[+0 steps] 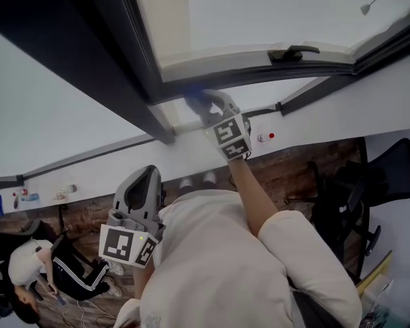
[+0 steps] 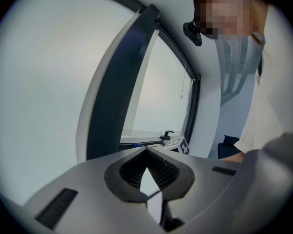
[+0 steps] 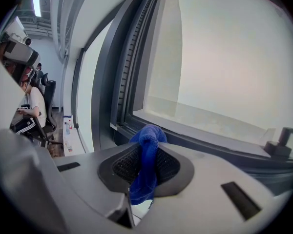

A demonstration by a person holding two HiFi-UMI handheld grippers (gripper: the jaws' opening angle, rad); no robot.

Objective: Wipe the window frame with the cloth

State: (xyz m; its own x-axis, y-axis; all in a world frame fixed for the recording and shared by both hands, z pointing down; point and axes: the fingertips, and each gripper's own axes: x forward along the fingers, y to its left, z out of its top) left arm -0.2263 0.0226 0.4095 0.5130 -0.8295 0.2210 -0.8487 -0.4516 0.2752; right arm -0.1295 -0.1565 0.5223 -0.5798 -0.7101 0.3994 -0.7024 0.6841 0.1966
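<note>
My right gripper (image 1: 203, 104) is raised to the dark window frame (image 1: 260, 74), shut on a blue cloth (image 3: 145, 162). In the right gripper view the cloth bunches out past the jaws, right at the frame's lower rail (image 3: 195, 140) near its corner. The cloth's blue tip (image 1: 193, 98) shows against the frame in the head view. My left gripper (image 1: 142, 186) hangs low by my body, away from the window. Its jaws stand closed with nothing between them (image 2: 147, 161).
A black window handle (image 1: 294, 52) sits on the lower rail to the right of the cloth. The white sill (image 1: 307, 115) runs below. A thick dark mullion (image 1: 116, 67) stands left. Office chairs (image 1: 376, 183) and a seated person (image 1: 27, 265) are on the floor below.
</note>
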